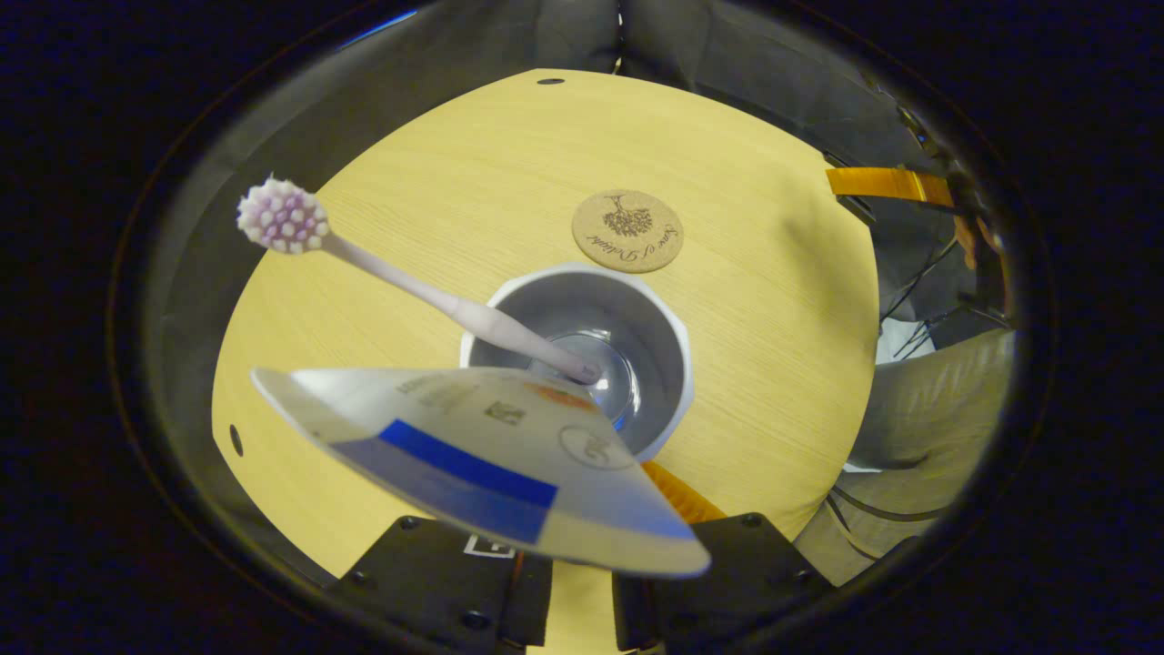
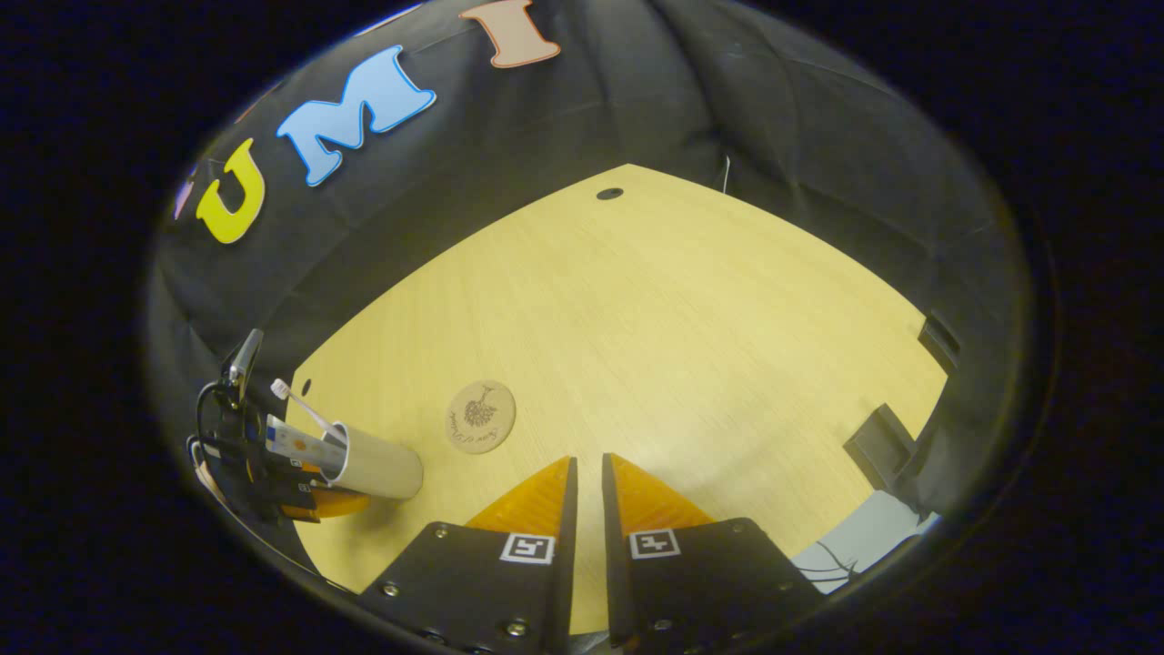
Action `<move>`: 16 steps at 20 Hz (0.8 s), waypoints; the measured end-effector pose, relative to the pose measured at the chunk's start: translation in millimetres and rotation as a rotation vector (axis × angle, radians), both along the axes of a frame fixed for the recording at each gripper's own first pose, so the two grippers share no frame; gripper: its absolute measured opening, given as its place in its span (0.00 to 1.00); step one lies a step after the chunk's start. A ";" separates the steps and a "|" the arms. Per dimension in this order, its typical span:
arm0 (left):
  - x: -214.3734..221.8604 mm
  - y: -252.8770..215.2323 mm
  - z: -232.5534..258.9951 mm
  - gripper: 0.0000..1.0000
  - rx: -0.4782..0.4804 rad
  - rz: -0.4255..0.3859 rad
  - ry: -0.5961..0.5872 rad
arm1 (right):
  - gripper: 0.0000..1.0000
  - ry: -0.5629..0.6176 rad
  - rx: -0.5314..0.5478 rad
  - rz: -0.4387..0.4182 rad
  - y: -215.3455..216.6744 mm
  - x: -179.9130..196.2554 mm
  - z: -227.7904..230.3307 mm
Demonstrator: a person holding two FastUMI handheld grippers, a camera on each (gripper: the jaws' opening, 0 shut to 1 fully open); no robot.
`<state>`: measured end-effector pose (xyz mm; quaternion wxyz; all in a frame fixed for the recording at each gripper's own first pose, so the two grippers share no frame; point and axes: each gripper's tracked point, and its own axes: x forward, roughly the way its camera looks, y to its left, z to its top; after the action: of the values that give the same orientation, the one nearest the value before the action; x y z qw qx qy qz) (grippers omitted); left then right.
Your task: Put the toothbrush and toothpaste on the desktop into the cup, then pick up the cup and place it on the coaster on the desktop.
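Toothpaste (image 1: 496, 459), a flat glossy tube with a crimped fan-shaped end and a blue band, is seen closest in the left gripper view, held out over the rim of the cup (image 1: 668, 341). The left gripper (image 1: 582, 555) is largely hidden by the tube, so whether both fingers press on it cannot be told. A smooth white cup with a faceted rim stands upright on the pale wood-grain desktop (image 1: 436, 200), and the slim toothbrush (image 1: 427, 296) leans inside it, its knobbly bristle head raised outside the rim. Just beyond the cup, a round cork coaster (image 1: 627, 230) printed with a tree lies flat and bare. In the right gripper view, the right gripper (image 2: 587, 468) is held over the desktop with its wedge-shaped fingers nearly closed, a narrow slit between them, and nothing is gripped.
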<state>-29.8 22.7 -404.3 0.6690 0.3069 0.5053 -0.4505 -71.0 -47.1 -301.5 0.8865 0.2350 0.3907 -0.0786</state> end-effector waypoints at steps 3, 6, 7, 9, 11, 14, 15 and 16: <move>-1.8 -4.4 1.3 0.33 -0.025 0.013 -0.014 | 0.16 0.003 -0.001 0.008 1.7 1.0 0.5; -3.0 -11.9 4.5 0.33 -0.033 0.043 -0.002 | 0.16 0.011 0.004 0.012 2.1 0.2 -0.3; -1.1 -13.6 6.0 0.33 -0.029 0.043 -0.006 | 0.16 0.013 0.007 0.011 2.4 -0.2 -1.7; 2.5 -23.0 8.3 0.33 -0.034 0.038 -0.021 | 0.16 0.016 0.015 0.003 1.5 -2.4 -3.1; 10.0 -37.6 13.0 0.33 -0.049 0.038 -0.030 | 0.16 0.016 0.020 -0.012 -2.8 -4.6 -3.7; 18.1 -58.8 18.5 0.33 -0.063 0.015 -0.043 | 0.16 0.015 0.030 -0.040 -11.3 -9.5 -5.9; 21.8 -65.9 20.2 0.33 -0.062 0.004 -0.048 | 0.16 0.016 0.035 -0.051 -14.3 -13.1 -5.8; 23.6 -74.1 20.4 0.32 -0.063 -0.009 -0.052 | 0.16 0.017 0.039 -0.062 -17.4 -16.0 -5.3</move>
<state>-6.2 -51.4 -383.8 0.6892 0.2995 0.4721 -0.4608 -87.0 -64.5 -306.8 0.8755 0.2638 0.3921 -0.1005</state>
